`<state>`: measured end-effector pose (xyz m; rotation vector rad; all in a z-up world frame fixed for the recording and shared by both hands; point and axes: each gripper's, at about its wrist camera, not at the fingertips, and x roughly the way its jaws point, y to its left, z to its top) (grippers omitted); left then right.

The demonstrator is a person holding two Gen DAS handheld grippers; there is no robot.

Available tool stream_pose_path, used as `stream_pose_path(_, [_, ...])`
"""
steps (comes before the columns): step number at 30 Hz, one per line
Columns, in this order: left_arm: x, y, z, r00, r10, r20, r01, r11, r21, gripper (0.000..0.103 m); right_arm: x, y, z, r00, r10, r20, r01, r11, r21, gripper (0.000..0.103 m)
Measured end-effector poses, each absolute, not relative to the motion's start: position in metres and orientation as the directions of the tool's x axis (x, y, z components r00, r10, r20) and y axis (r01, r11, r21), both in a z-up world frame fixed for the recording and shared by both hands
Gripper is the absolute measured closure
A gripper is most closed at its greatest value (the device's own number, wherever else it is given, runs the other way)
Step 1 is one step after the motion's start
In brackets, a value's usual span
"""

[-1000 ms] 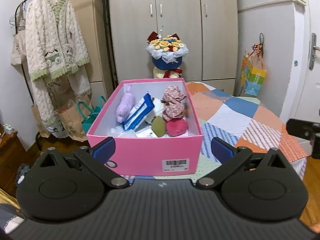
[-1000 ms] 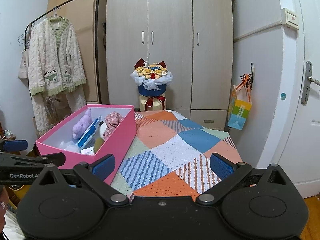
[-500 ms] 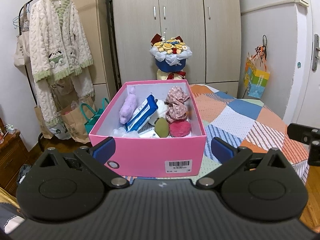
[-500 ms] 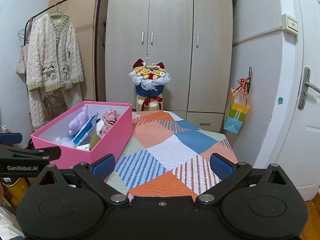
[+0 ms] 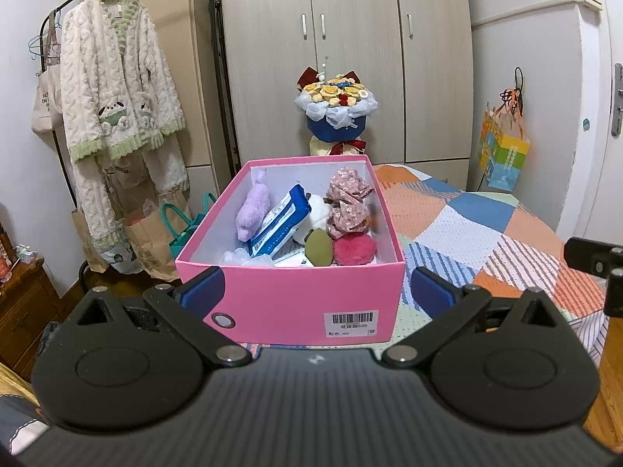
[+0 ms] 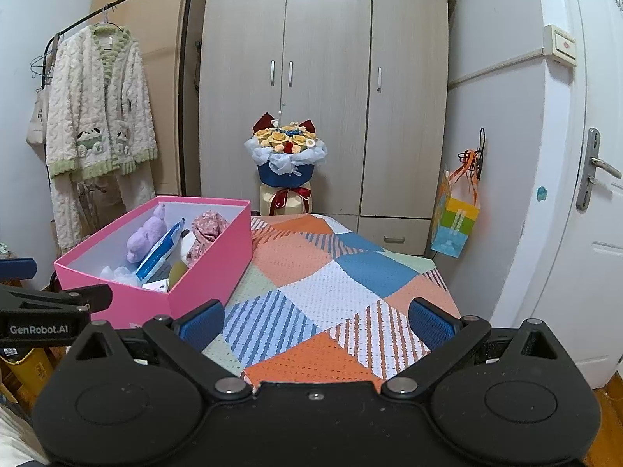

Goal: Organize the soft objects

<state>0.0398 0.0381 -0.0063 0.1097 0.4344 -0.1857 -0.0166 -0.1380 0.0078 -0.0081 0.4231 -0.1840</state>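
My left claw (image 5: pixel 315 292) is wide open with nothing in it, and the pink box (image 5: pixel 290 299) sits dead ahead at the bed's (image 5: pixel 486 233) left edge, long axis pointing away. Soft toys (image 5: pixel 254 214) inside. Right claw (image 6: pixel 315 321), also open and holding nothing, is farther off.

Even, soft indoor light is spread across both wrist views, with no lamp seen and no hard glare. Faint shadows are cast inside the pink box (image 5: pixel 288 303) and beneath the black gripper housings. Strong fisheye bending is shown at the edges, where the wardrobe (image 6: pixel 327 89) and door (image 6: pixel 584 194) are curved. Focus is held sharply throughout, with no motion blur noted; the corners of the right wrist view are darkened.
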Motion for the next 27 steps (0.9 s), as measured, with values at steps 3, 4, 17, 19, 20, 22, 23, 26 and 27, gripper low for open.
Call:
stream_pose_path(3, [0.0406,0.0391,-0.0066,0.889,-0.163,-0.429,0.207,0.977,0.058,0.0,-0.0172,-0.1371,0.0073,0.897,-0.177,-0.405,0.173,0.984,-0.045,0.001])
stream_pose_path(4, [0.0412,0.0398,-0.0067,0.888,-0.167,-0.429,0.209,0.977,0.053,0.0,-0.0173,-0.1369,0.0073,0.898,-0.176,-0.403,0.172,0.984,-0.046,0.001])
stream_pose_path(17, [0.0427,0.0398,-0.01,0.894,-0.145,-0.424,0.189,0.98,0.064,0.0,-0.0172,-0.1362,0.0057,0.895,-0.183,-0.406,0.177,0.983,-0.053,0.001])
stream_pose_path(19, [0.0438,0.0402,-0.0108,0.891,-0.145,-0.429,0.188,0.98,0.06,0.0,-0.0172,-0.1362,0.0055,0.895,-0.184,-0.407,0.177,0.983,-0.054,0.001])
stream_pose_path(20, [0.0435,0.0402,-0.0111,0.892,-0.145,-0.429,0.187,0.981,0.059,0.0,-0.0167,-0.1366,0.005,0.894,-0.185,-0.409,0.178,0.982,-0.054,0.001])
stream_pose_path(22, [0.0433,0.0402,-0.0112,0.894,-0.141,-0.425,0.184,0.981,0.061,0.0,-0.0158,-0.1374,0.0041,0.893,-0.185,-0.411,0.179,0.982,-0.054,0.001])
stream_pose_path(23, [0.0429,0.0401,-0.0111,0.896,-0.141,-0.421,0.183,0.981,0.061,0.0,-0.0158,-0.1379,0.0037,0.892,-0.186,-0.412,0.18,0.982,-0.054,0.001])
stream_pose_path(26, [0.0416,0.0402,-0.0106,0.898,-0.142,-0.417,0.182,0.982,0.056,0.0,-0.0145,-0.1388,0.0035,0.891,-0.188,-0.413,0.182,0.982,-0.054,0.001])
stream_pose_path(27, [0.0415,0.0403,-0.0105,0.898,-0.142,-0.416,0.181,0.982,0.056,0.0,-0.0144,-0.1391,0.0033,0.891,-0.188,-0.413,0.183,0.982,-0.054,0.001])
